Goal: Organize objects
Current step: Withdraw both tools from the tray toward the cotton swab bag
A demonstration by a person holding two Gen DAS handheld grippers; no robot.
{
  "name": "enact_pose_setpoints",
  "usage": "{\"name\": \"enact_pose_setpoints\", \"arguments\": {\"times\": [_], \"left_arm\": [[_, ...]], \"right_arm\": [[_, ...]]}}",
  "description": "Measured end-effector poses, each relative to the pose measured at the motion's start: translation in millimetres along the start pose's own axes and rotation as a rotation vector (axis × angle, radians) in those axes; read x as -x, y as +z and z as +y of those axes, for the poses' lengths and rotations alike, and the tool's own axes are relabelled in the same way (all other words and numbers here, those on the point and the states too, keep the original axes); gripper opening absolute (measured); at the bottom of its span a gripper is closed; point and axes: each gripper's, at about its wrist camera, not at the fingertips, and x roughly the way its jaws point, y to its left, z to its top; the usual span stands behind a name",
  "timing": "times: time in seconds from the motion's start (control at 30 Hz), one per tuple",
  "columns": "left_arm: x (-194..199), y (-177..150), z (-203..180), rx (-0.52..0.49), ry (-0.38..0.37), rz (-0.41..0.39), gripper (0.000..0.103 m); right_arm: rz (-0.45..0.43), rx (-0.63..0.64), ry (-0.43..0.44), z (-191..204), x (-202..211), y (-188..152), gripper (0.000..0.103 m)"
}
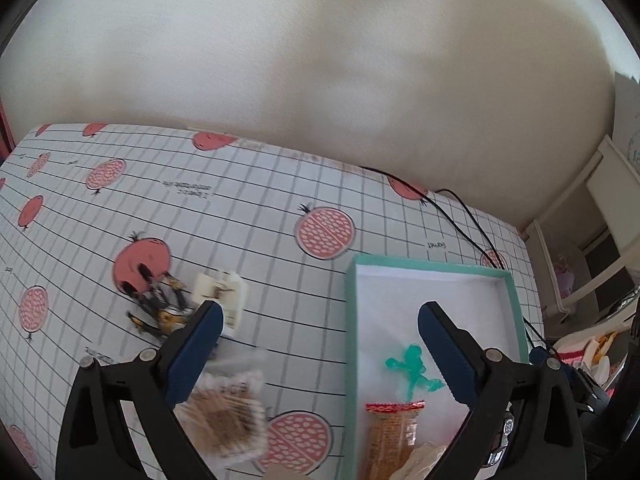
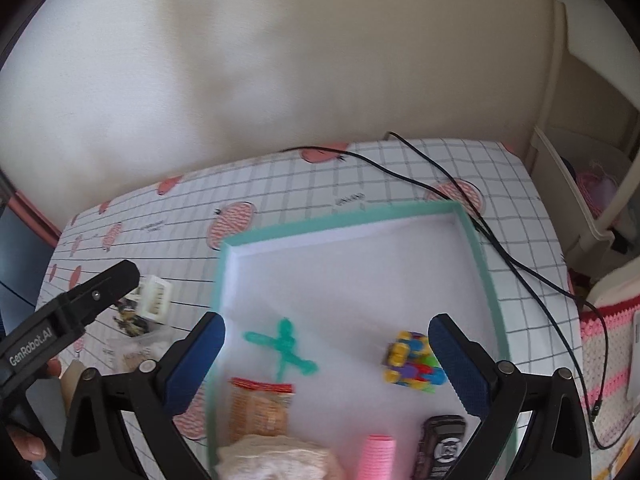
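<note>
Left gripper: our left gripper (image 1: 320, 320) hangs with its jaws wide apart and nothing between them, above the table just left of the box.
Right gripper: our right gripper (image 2: 326, 332) is likewise spread and empty, over the box interior.
Cotton swab packet: at 7 o'clock from our left fingertips lies a clear packet of cotton swabs (image 1: 224, 420), blurred in this view. We judge it light, soft and slippery, so we would pinch it across the short middle.
White connector: at 10 o'clock, the white plastic block (image 1: 224, 296) looks stiff and light; its flat sides suit the pads.
Dark clips: a tangle of black-and-gold pieces (image 1: 156, 308) lies touching the block, small and likely to snag.
Box: the teal-rimmed box (image 2: 480, 264) has a white floor.
Already inside: a green figure (image 2: 284, 348), a snack packet (image 2: 260, 408), a coloured block toy (image 2: 412, 364), a pink spool (image 2: 380, 456), a dark toy car (image 2: 440, 444).
Table: gridded pomegranate cloth (image 1: 280, 200).
</note>
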Motion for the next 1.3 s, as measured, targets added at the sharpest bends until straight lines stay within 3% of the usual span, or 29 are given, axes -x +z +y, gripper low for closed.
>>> {"name": "enact_pose_setpoints", "arguments": {"times": [0.27,0.43,0.6,0.73,0.9,1.3], "left_arm": [[38,17,58,0.086,0.032,-0.037,0.098],[69,18,94,0.139,0.084,-0.063,0.098],[92,11,122,0.151,0.190,-0.073,0.098],[104,-1,140,0.180,0.214,-0.068,0.098],[99,-15,151,0.189,0.233,-0.052,0.098],[36,-43,167,0.208,0.231,0.142,0.098]], "right_arm": [[-0.035,0.066,0.076,60,17,2,0.103],[-0.046,0.120,0.115,94,28,0,0.103],[-0.049,0.153,0.143,119,33,-3,0.103],[-0.038,0.182,0.161,134,33,-8,0.103],[-0.013,0.212,0.159,146,26,-16,0.103],[0.134,0.218,0.145,148,-29,-36,0.103]]}}
